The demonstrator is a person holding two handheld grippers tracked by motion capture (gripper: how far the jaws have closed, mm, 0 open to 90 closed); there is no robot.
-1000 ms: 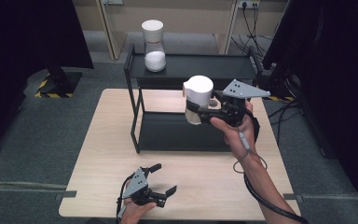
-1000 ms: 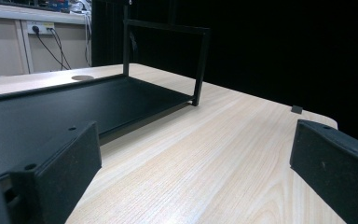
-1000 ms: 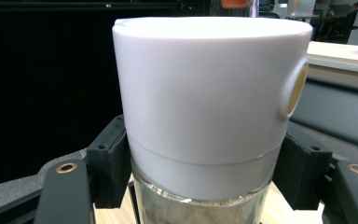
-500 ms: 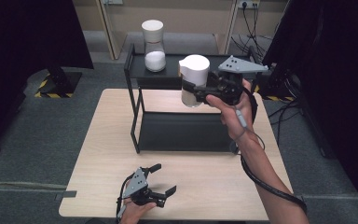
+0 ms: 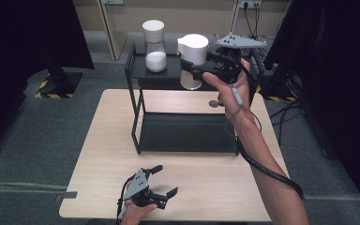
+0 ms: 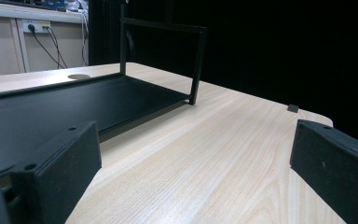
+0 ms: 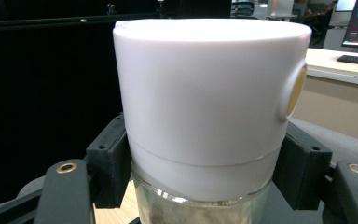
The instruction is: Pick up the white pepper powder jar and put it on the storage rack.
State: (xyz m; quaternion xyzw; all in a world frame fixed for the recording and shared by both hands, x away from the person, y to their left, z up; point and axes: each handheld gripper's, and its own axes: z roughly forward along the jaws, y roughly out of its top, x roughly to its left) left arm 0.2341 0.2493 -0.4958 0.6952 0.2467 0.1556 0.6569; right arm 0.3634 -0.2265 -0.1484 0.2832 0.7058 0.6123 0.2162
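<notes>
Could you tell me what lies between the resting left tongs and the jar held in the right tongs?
In the high view, bare tabletop, then the black shelf rack.

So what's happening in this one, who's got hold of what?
A person works at a wooden table with a gripper in each hand. The right gripper is clamped on a white-lidded glass jar, holding it upright in the air by the top tier of a black two-tier shelf. A matching jar with white contents stands on that tier. The left gripper sits low over the table's near edge, fingers open, holding nothing.
</notes>
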